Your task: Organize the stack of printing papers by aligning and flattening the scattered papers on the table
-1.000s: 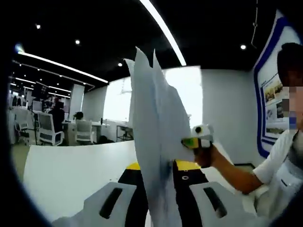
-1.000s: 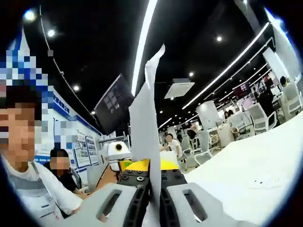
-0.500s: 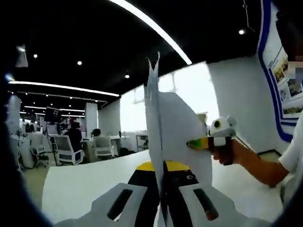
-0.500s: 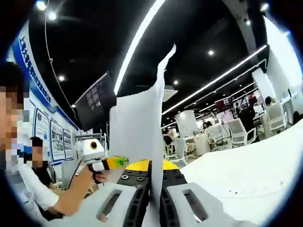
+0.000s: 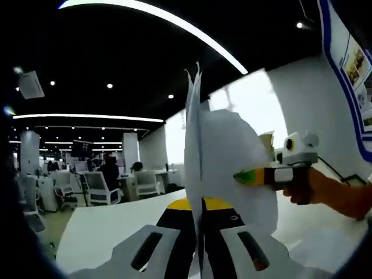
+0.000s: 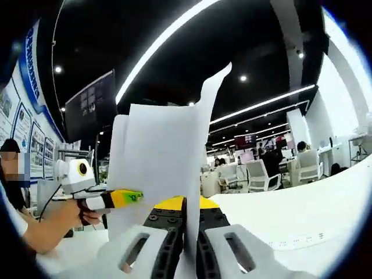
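Around you is a large open office with a dark ceiling, long light strips [image 5: 192, 29] and rows of white chairs [image 5: 96, 186] in the distance. Below your tools lies the white bench [image 5: 99, 232], its broad top running off toward those chairs; in the right gripper view it [image 6: 302, 218] spreads out to the right of the jaws.

The stack of printing papers [image 5: 224, 174] is lifted off the bench and stands on edge between your two tools. In the left gripper view you see it nearly edge-on, rising straight up from the jaws, with uneven sheet corners sticking out at the top. In the right gripper view its broad face [image 6: 160, 168] turns toward the camera and one corner pokes up above the rest.

Your left tool [image 5: 199, 247] has its jaws pressed together on the lower edge of the papers. Your right tool [image 6: 186, 250] is likewise pinching the stack from the other side.

Each tool also shows in the other's view: the right one [image 5: 247, 176] bites the sheet's far edge, held by your hand [image 5: 325, 189], and the left one [image 6: 135, 196] grips the opposite edge.
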A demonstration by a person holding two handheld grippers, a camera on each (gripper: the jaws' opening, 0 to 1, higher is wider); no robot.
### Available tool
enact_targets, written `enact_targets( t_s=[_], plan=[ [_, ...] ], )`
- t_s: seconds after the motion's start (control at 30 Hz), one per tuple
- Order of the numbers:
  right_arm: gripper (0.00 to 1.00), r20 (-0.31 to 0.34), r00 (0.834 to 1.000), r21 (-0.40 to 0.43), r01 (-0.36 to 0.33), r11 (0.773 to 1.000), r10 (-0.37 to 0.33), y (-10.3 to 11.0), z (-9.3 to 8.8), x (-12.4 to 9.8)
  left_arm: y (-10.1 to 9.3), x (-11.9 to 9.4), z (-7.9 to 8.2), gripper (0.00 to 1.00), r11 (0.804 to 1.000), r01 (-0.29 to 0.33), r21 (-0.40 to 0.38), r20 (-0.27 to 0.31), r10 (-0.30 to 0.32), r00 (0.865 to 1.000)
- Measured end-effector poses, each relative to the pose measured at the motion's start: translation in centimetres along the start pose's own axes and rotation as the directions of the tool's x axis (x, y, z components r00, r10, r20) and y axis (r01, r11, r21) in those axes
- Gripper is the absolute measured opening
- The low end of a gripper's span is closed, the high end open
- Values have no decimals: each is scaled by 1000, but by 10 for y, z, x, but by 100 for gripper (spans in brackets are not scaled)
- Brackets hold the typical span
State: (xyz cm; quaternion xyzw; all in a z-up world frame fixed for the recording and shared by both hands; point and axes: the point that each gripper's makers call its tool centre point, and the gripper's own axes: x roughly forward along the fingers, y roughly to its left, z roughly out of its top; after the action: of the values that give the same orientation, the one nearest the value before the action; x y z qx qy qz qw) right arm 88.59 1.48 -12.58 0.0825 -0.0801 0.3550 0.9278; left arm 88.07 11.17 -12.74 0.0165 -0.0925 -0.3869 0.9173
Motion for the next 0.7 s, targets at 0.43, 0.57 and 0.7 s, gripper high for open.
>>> enact_targets(
  t_s=[0.43, 0.57, 0.7],
  plan=[
    [30, -35, 999, -6, -11, 1000, 10, -18, -21, 3, -3, 9, -27, 25, 998, 53, -24, -30, -54, 998],
    [41, -53, 998, -41, -18, 999, 16, -13, -23, 3, -2, 8, -26, 26, 999, 49, 0, -33, -48, 998],
    [68, -57, 998, 15, -19, 1000, 20, -19, -19, -2, -2, 5, -20, 26, 997, 60, -43, -7, -60, 998]
  ],
)
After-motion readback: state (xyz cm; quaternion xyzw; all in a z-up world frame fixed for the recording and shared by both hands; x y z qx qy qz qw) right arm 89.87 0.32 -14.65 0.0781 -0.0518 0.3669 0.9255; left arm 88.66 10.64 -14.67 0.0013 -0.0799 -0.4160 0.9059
